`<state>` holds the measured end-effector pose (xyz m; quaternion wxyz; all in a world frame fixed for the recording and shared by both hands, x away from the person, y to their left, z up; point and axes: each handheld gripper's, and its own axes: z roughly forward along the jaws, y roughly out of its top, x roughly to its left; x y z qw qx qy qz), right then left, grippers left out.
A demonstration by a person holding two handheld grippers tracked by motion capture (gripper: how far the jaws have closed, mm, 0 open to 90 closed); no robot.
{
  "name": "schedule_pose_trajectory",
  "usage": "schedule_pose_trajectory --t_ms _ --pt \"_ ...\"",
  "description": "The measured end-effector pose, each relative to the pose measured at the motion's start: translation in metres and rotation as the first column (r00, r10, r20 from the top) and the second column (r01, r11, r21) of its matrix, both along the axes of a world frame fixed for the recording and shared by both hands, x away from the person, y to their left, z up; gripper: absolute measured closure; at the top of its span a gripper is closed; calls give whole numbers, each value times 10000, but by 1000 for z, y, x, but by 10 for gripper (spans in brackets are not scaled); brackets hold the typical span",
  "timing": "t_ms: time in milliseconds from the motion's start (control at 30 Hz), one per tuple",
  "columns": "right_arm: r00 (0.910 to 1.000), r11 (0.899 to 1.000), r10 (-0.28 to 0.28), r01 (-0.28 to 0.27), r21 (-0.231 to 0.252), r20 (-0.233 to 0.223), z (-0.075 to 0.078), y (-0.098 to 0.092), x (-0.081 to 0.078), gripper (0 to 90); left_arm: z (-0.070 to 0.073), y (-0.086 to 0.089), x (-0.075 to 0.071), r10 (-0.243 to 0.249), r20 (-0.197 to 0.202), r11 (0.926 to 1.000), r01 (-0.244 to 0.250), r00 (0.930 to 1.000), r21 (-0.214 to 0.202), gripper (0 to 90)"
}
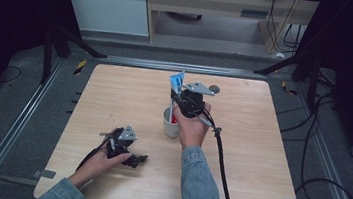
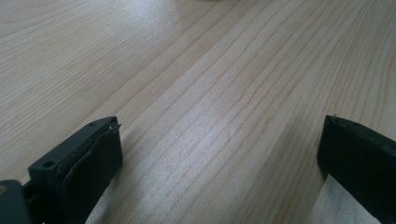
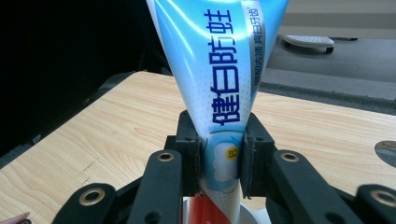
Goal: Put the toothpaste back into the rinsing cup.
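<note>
A blue and white toothpaste tube (image 1: 177, 81) stands upright, its lower end inside a white cup (image 1: 170, 124) near the middle of the wooden table (image 1: 114, 97). My right gripper (image 1: 178, 99) is shut on the tube just above the cup. In the right gripper view both pads press the tube (image 3: 219, 70) at its narrow lower part, with the cup's rim (image 3: 256, 217) below. My left gripper (image 1: 137, 159) rests on the table at the front left, held by a hand. Its jaws stand wide apart over bare wood in the left gripper view (image 2: 219, 154).
A small grey round object (image 1: 214, 89) lies on the table behind the cup, also at the right edge of the right gripper view (image 3: 387, 151). The right gripper's cable (image 1: 222, 170) trails to the table's front edge. Dark frames and floor cables surround the table.
</note>
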<state>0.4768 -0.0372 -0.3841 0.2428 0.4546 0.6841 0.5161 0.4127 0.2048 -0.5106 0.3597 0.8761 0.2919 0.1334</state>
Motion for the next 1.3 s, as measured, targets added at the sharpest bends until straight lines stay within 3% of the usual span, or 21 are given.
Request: schedule_pose_trajectory --t_ms 1067,1300 --pt "10000 10000 -3 3 74 39 -14 2 -4 728 0 0 0 17 -25 10000 -17 10000 -21 0" --pt "9997 10000 48 -49 53 247 -19 2 -6 727 0 0 0 18 -31 10000 -18 10000 -28 0"
